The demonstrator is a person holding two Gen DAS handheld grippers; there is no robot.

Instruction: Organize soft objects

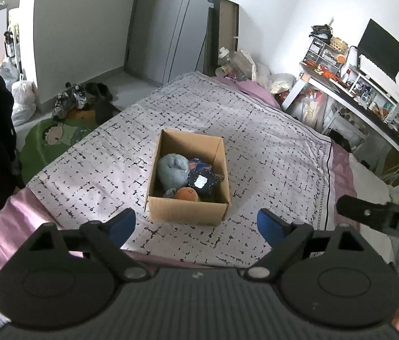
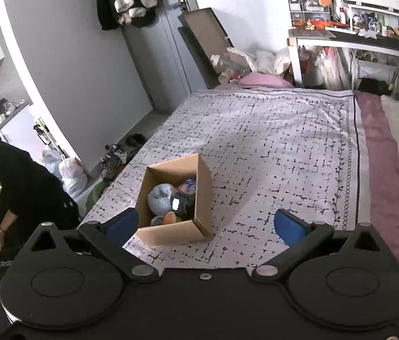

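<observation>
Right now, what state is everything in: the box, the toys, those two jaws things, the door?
Cardboard box: open-topped, upright on the bed cover.
Grey-blue plush: inside the box.
Orange plush: inside the box, near wall.
Dark plush: inside the box, white tag showing.
Left gripper: jaws open, holding nothing.
Right gripper: jaws open, holding nothing.
Door: closed.
</observation>
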